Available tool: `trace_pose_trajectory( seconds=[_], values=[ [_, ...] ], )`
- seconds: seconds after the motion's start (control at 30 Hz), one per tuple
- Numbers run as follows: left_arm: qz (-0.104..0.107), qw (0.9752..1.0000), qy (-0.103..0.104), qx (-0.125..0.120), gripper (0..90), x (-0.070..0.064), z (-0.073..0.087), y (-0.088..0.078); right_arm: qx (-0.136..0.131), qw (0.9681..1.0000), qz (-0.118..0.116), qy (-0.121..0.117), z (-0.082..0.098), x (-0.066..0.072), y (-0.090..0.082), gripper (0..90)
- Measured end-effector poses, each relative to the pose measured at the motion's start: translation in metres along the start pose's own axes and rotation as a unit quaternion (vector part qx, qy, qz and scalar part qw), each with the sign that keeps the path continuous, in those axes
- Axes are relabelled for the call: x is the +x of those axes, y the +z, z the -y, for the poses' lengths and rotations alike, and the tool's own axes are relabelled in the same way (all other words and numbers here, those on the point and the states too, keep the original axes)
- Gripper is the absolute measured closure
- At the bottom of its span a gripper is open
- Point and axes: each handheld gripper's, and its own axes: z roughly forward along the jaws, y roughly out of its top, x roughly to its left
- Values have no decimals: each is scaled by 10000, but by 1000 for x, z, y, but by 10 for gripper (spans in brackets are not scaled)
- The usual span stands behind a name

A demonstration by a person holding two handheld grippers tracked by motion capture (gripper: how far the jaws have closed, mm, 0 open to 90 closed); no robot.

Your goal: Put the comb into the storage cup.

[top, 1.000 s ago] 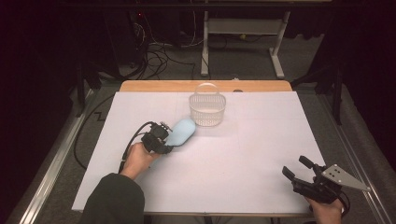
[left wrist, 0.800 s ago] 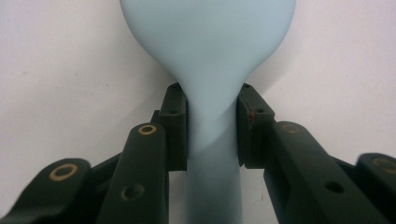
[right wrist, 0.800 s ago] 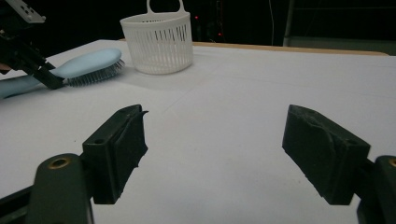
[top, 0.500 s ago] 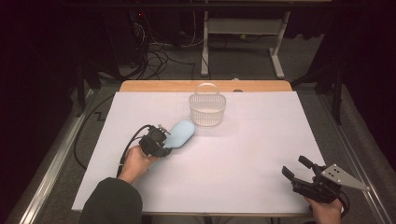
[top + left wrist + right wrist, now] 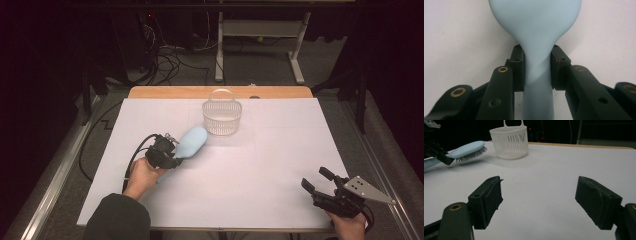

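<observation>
L gripper (image 5: 167, 154) was clenched on the neck of the light-blue hairbrush (image 5: 191, 142), pads (image 5: 518, 67) pressed to both sides of the handle just below where the head flares out. In the right gripper view the brush (image 5: 467, 149) was lifted clear of the white table cover (image 5: 280, 150), bristles facing down, head tilted up a bit and aimed toward the white slatted basket (image 5: 221, 118). Brush head sat near the basket's front-left side, not touching it; basket stood upright w/ its loop handle up, at the far middle of the table, next to the wood edge strip (image 5: 165, 92).

R gripper (image 5: 327, 191) rested at the near right corner, jaws spread wide, nothing between them, well apart from brush & basket.

Step in hand, by my read: carry phase, brush grasped and off the table, not yet over the basket. Next move prob calls for raising the head above the rim, bringing it over the opening, then tipping it in head-first & letting go. Basket looks light, so a bump on the rim could shove or tip it; R gripper could steady it if needed.
</observation>
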Motion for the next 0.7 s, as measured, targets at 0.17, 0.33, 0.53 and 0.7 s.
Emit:
trace_pose_trajectory(
  seconds=[0.17, 0.33, 0.53, 0.7],
  values=[
    [65, 9998, -40, -162, 674, -2, 2, -6, 25, 10000, -2, -19, 0, 0, 0, 216],
    [129, 9994, -55, -307, 674, -4, 3, -11, -9, 10000, -16, 16, 0, 0, 0, 216],
    [230, 9985, -67, -483, 674, -8, 5, -17, 16, 10000, -31, 24, 0, 1, 0, 216],
    [298, 9978, -39, -596, 674, -13, 7, -20, 55, 10000, -26, -35, 0, 1, 1, 215]
  ],
)
